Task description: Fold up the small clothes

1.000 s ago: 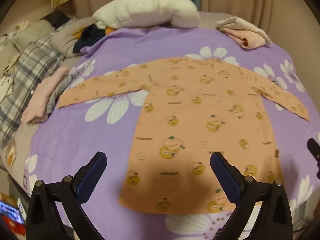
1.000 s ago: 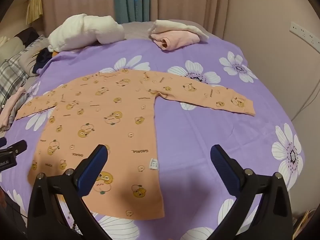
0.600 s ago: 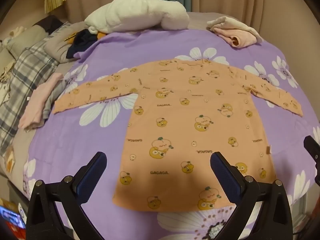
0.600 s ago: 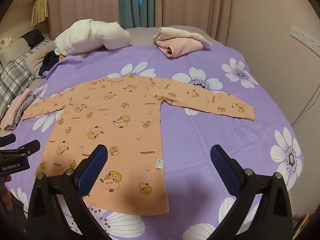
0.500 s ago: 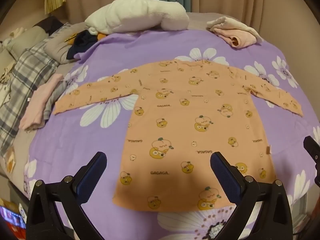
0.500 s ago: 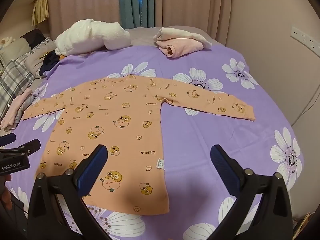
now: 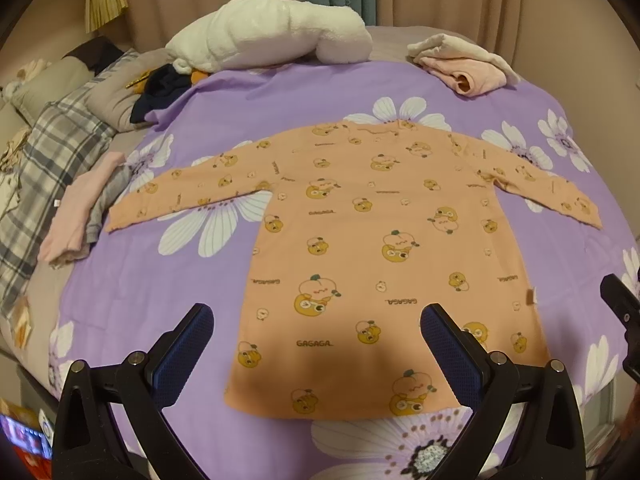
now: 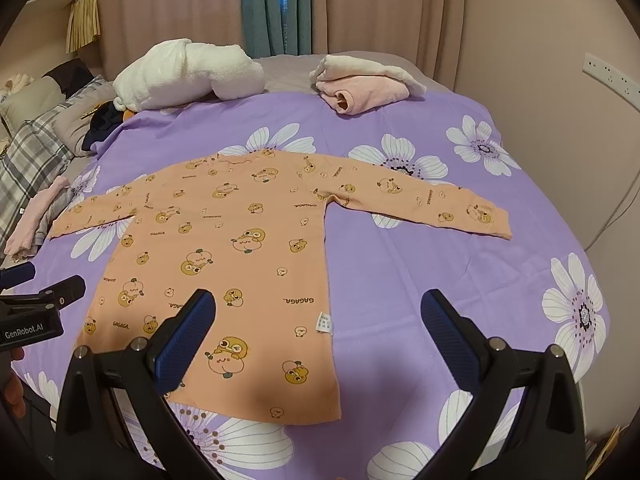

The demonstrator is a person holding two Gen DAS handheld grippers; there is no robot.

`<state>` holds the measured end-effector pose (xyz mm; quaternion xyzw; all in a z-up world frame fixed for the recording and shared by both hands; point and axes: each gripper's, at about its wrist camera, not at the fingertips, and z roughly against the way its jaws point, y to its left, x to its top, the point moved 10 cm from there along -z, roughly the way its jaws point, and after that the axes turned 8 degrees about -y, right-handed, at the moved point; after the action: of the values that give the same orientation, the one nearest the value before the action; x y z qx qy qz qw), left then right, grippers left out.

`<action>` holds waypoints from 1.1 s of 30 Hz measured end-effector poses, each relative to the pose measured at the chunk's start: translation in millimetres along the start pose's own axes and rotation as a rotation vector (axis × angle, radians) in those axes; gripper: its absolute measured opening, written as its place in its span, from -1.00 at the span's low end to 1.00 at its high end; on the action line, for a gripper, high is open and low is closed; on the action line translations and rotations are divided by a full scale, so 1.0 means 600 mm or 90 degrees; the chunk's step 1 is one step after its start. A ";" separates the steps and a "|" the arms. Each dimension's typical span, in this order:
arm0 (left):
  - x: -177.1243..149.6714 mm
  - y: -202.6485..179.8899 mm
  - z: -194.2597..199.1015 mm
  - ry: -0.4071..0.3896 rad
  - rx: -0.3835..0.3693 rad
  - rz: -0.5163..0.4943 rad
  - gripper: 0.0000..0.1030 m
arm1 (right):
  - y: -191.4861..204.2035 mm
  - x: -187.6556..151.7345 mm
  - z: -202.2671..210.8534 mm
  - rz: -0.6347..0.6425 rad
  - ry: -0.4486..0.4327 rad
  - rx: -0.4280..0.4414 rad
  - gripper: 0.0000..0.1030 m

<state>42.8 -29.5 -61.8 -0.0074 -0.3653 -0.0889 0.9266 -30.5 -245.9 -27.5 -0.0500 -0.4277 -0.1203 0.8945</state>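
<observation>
An orange long-sleeved child's shirt (image 7: 372,240) with a cartoon print lies flat on the purple flowered bedsheet (image 7: 132,288), both sleeves spread out, hem toward me. It also shows in the right wrist view (image 8: 224,248). My left gripper (image 7: 316,344) is open and empty, held above the hem. My right gripper (image 8: 316,340) is open and empty, over the shirt's lower right edge near its white side label (image 8: 325,322). The left gripper's body (image 8: 36,312) shows at the left edge of the right wrist view.
A white fluffy bundle (image 7: 268,36) and a folded pink and cream garment (image 7: 464,64) lie at the far end of the bed. A pink and grey folded pile (image 7: 80,212) and a plaid blanket (image 7: 44,168) lie at the left. A wall (image 8: 560,40) stands at the right.
Both grippers have pulled back and risen a little, so more of the shirt and bed shows. The shirt has not moved. Both grippers stay open.
</observation>
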 end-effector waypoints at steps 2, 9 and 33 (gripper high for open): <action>0.000 -0.001 0.000 0.000 0.000 -0.001 0.98 | 0.000 0.001 0.000 -0.001 0.000 -0.001 1.00; 0.001 -0.005 0.001 -0.001 0.000 -0.001 0.98 | 0.001 -0.002 0.001 -0.001 -0.002 0.001 1.00; -0.004 -0.012 0.004 0.001 -0.002 -0.004 0.98 | 0.003 -0.009 0.003 -0.003 -0.001 0.000 1.00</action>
<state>38.2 -35.9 -62.4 -0.0080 -0.3646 -0.0923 0.9266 -34.5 -243.0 -30.6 -0.0488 -0.4285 -0.1225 0.8938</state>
